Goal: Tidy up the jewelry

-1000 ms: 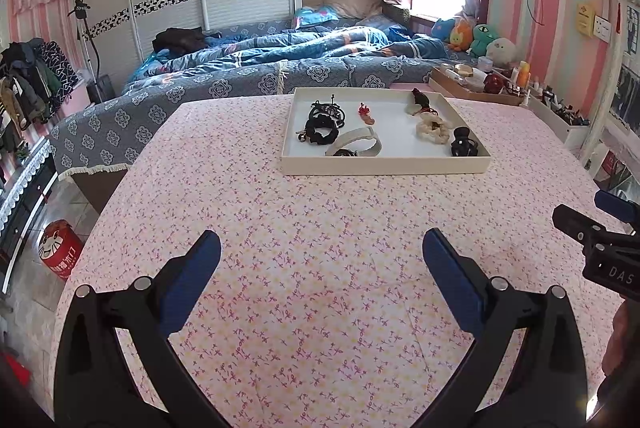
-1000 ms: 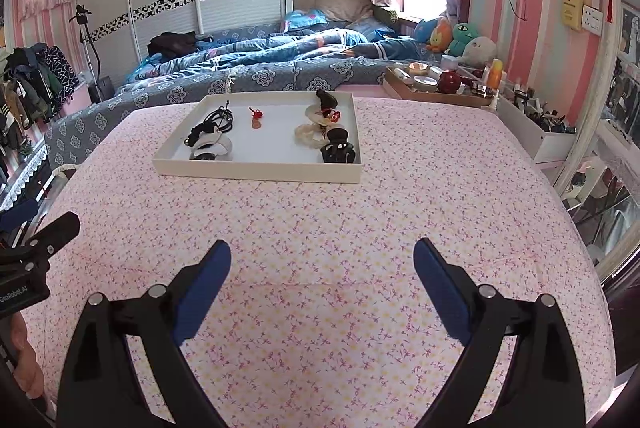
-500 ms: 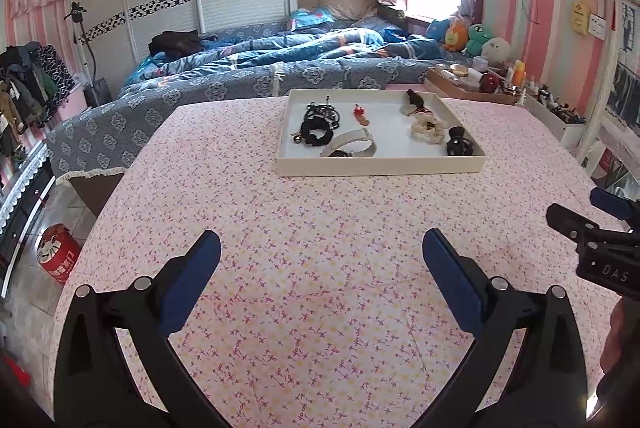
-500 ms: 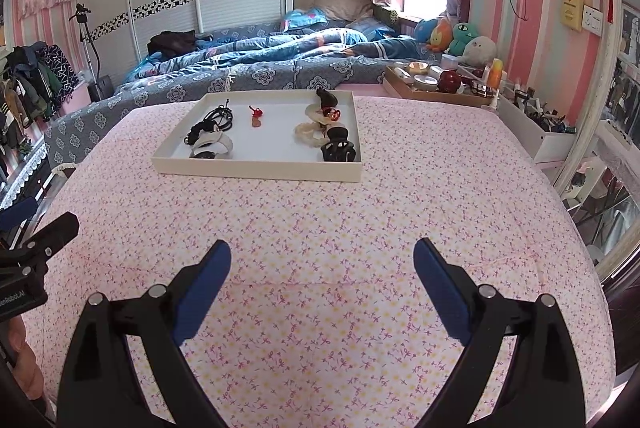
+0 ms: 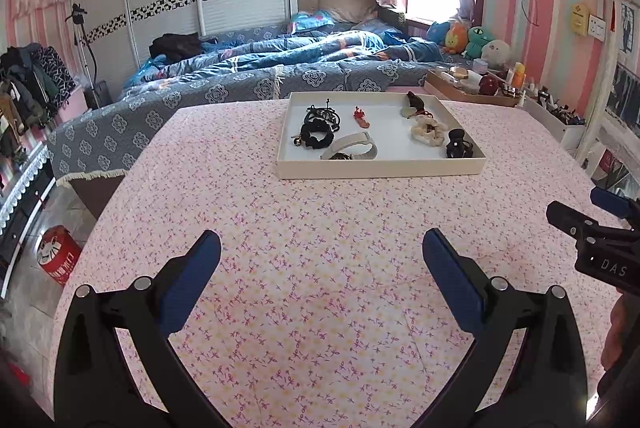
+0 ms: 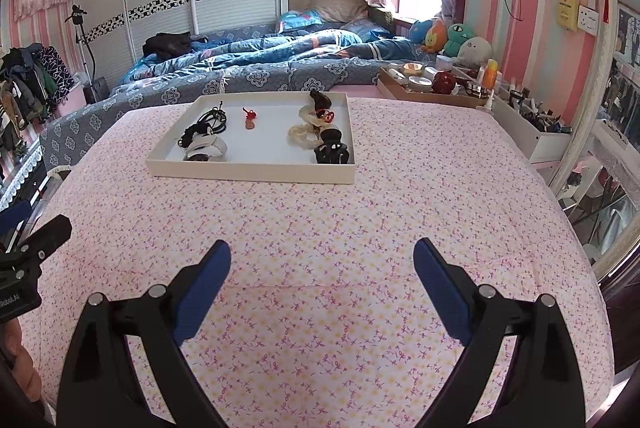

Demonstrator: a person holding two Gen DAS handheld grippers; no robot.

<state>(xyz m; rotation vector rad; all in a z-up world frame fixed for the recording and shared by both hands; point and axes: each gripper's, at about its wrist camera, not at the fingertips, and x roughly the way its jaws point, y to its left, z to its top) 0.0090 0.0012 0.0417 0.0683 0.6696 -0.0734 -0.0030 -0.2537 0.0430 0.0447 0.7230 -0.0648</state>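
Observation:
A white tray (image 5: 380, 168) (image 6: 248, 174) sits at the far side of the pink flowered table. It holds black hair ties (image 5: 318, 132) (image 6: 206, 124), a white band (image 5: 352, 150), a small red piece (image 5: 360, 116) (image 6: 250, 116), a cream scrunchie (image 5: 428, 130) (image 6: 304, 138), a black claw clip (image 5: 458, 144) (image 6: 332, 148) and a dark clip (image 5: 414, 102) at the back. My left gripper (image 5: 322, 268) and my right gripper (image 6: 322, 276) both hover open over the bare cloth, well short of the tray, with nothing between their fingers.
A bed with blue quilts (image 5: 260, 68) lies beyond the table. A brown tray of jars (image 6: 432, 84) and a white box of small items (image 6: 532, 132) stand at the right. Plush toys (image 6: 460, 38) sit by the window. A red can (image 5: 58, 256) stands on the floor at left.
Both views have drawn back slightly from the tray. Both grippers stay open and nothing in the tray has moved.

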